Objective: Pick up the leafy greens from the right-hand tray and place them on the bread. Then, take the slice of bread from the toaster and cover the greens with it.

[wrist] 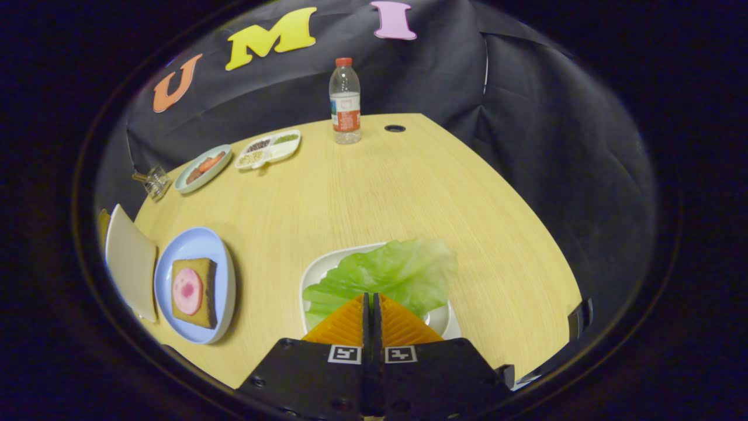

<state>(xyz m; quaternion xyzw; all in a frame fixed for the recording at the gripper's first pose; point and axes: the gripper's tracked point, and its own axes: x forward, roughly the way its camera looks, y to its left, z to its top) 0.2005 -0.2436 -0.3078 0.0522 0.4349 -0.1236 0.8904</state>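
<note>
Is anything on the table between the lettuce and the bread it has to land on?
Nothing visible. The gripper, fingers together, sits at the lettuce on its white tray. Only bare table lies between that and the bread on the blue plate.

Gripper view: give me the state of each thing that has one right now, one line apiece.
gripper: fingers closed together over the lettuce's near edge; grip on it cannot be confirmed
lettuce leaf: lying on the white tray, overhanging its far rim
bread: flat on the blue plate, a pink meat slice on top, no greens yet
water bottle: upright, capped
</note>
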